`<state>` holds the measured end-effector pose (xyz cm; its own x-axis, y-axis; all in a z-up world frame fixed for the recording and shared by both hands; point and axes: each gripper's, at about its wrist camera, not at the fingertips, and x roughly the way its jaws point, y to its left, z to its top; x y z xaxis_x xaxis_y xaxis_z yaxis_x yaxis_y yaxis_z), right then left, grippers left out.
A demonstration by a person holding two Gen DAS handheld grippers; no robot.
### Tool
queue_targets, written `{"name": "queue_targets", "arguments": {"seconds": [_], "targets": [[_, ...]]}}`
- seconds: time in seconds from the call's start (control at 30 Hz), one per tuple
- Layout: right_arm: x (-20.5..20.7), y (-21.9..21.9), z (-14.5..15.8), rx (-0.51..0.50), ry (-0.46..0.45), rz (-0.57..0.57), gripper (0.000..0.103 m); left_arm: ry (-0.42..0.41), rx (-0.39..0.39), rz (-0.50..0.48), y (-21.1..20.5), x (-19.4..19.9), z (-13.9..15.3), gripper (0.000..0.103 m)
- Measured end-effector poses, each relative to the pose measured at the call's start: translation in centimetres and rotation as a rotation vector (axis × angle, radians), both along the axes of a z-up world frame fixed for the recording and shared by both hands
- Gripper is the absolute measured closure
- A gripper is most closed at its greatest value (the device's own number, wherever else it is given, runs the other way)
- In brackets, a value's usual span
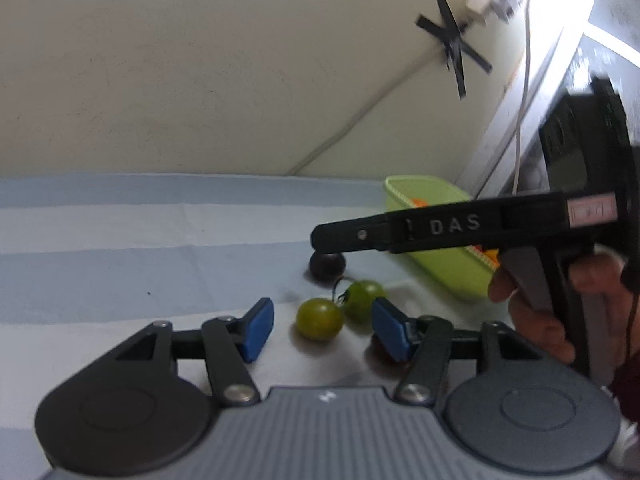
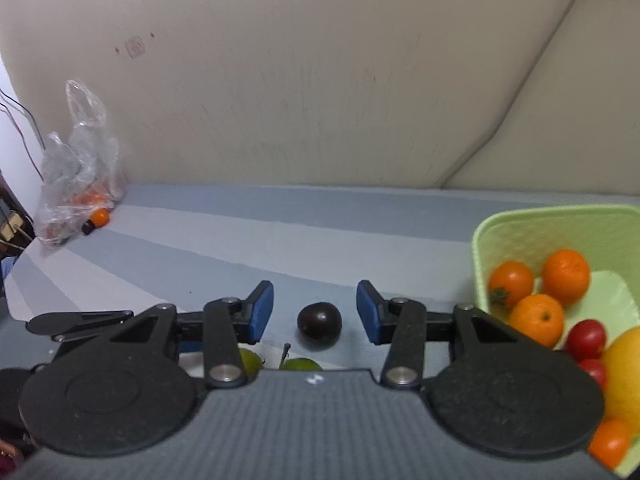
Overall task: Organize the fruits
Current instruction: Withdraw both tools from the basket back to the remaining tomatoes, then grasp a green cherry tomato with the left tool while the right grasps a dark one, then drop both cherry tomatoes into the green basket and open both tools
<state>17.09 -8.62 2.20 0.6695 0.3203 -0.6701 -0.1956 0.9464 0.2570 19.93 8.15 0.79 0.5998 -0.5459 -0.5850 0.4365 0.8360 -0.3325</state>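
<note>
Two green tomatoes (image 1: 320,319) sat touching on the striped cloth, a dark plum (image 2: 319,325) just beyond them. Oranges (image 2: 538,318) and red tomatoes (image 2: 586,339) were piled in the green basket (image 2: 520,228).

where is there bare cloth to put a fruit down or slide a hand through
Free: the wide striped cloth between the plastic bag at far left and the dark plum, back to the wall. Crowded: around the plum, the two green fruits and both claws, left claw and right claw, and the green basket, already holding fruit.
</note>
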Motion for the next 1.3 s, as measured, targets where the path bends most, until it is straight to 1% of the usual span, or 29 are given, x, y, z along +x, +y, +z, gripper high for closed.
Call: {"name": "queue_targets", "arguments": {"seconds": [0.07,0.13,0.17,0.2,0.27,0.3,0.33,0.4,0.47,0.6,0.67,0.73,0.8,0.9,0.93,1.0,1.07,1.13,1.2,1.3], "targets": [[0.0,0.7,-0.5,-0.031,0.006,0.007,0.054,-0.006,0.034,-0.02,-0.2,0.1,-0.5,0.049],[0.4,1.3,-1.0,-0.07,0.015,0.016,0.054,-0.005,0.025,-0.029,-0.2,0.3,-0.4,0.05],[0.5,1.4,-1.3,-0.085,0.024,0.018,0.054,-0.008,0.034,-0.027,-0.3,0.3,-0.5,0.057],[0.7,1.5,-1.6,-0.093,0.038,0.021,0.055,-0.01,0.039,-0.024,-0.4,0.3,-0.5,0.068],[0.5,1.5,-2.0,-0.102,0.023,0.018,0.061,-0.005,0.014,-0.042,-0.5,0.4,-0.6,0.076],[0.4,1.5,-2.0,-0.109,0.015,0.022,0.069,-0.009,0.018,-0.039,-0.5,0.3,-0.6,0.076],[0.3,1.4,-2.0,-0.095,0.014,0.03,0.073,-0.015,0.021,-0.037,-0.5,0.2,-0.5,0.076],[-0.1,1.3,-1.9,-0.079,0.001,0.034,0.074,-0.034,0.025,-0.025,-0.4,-0.3,-0.2,0.077],[-1.1,1.2,-1.3,-0.08,-0.05,0.036,0.074,-0.048,0.007,-0.007,0.1,-0.9,0.5,0.077],[-4.1,-0.2,1.2,-0.042,-0.18,0.021,0.074,-0.087,-0.091,0.01,0.8,-2.3,3.4,0.077],[-5.4,-1.4,2.5,-0.02,-0.242,0.0,0.074,-0.086,-0.137,0.001,0.3,-2.1,4.8,0.077],[-6.6,-3.2,3.5,0.003,-0.282,-0.034,0.074,-0.079,-0.166,-0.016,-1.2,-1.4,6.0,0.077],[-7.5,-5.3,4.4,0.011,-0.309,-0.063,0.074,-0.076,-0.177,-0.034,-3.4,-0.4,6.9,0.076],[-8.6,-8.8,4.6,-0.029,-0.339,-0.134,0.074,-0.073,-0.169,-0.067,-7.4,1.3,7.3,0.076],[-8.8,-10.2,4.3,-0.043,-0.341,-0.164,0.074,-0.062,-0.166,-0.076,-8.8,2.0,7.1,0.076],[-9.1,-13.4,3.8,-0.051,-0.327,-0.225,0.074,-0.031,-0.165,-0.09,-11.4,3.3,6.6,0.076],[-8.6,-15.4,3.2,-0.05,-0.307,-0.28,0.073,-0.01,-0.156,-0.096,-13.5,4.4,5.9,0.076],[-8.3,-17.8,2.4,-0.03,-0.283,-0.326,0.073,0.007,-0.137,-0.102,-15.1,5.2,5.2,0.076],[-7.3,-18.4,1.4,-0.002,-0.263,-0.354,0.073,0.025,-0.114,-0.103,-16.6,5.8,4.6,0.076],[-6.4,-19.9,0.2,0.022,-0.245,-0.379,0.073,0.034,-0.092,-0.096,-17.7,6.3,3.9,0.075]]}}
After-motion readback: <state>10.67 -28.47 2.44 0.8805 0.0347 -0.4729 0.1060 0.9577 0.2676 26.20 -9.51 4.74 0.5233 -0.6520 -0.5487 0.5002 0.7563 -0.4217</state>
